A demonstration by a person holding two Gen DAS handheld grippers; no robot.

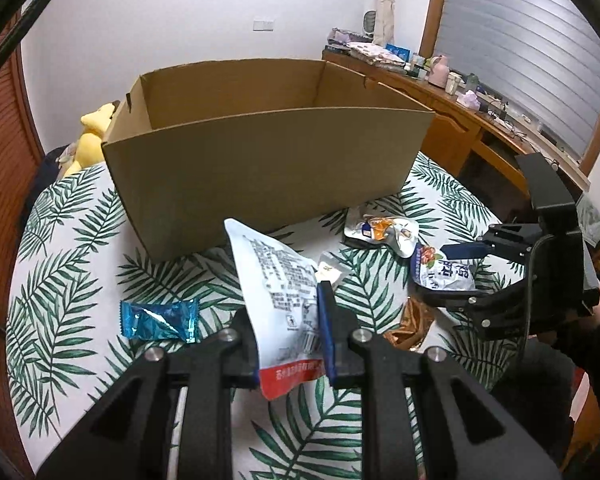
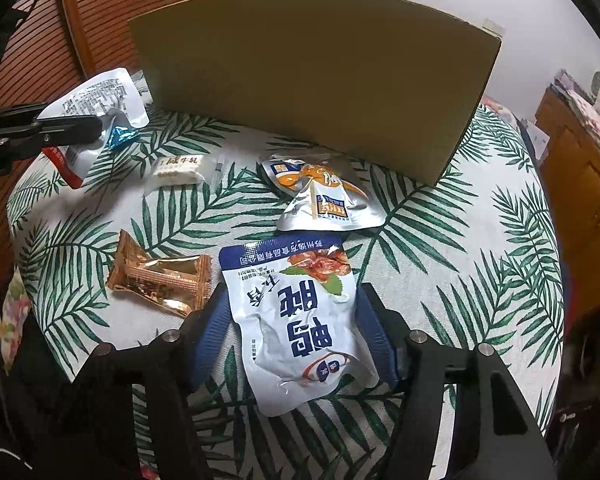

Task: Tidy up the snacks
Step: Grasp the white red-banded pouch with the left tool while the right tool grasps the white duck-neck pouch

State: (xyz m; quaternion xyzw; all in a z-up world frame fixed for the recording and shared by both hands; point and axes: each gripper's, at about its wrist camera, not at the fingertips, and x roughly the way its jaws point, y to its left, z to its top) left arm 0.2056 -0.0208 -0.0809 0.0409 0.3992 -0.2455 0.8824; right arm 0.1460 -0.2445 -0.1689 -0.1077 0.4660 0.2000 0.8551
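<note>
Cardboard box (image 2: 316, 80) at table's (image 2: 480, 280) back, snack packets (image 2: 320, 192) scattered before it, candy (image 1: 160, 320) leftmost

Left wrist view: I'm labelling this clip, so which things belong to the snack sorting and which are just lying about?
Belongs to the job:
open brown cardboard box
white printed pouch with red edge, in left gripper
blue-and-white pouch, between right gripper fingers
blue foil candy
gold foil wrapper
silver-orange pouch
small white packet

Lying about:
yellow plush toy
cluttered wooden desk

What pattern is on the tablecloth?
Green palm leaves on white; the tablecloth shows best in the right wrist view.
</note>
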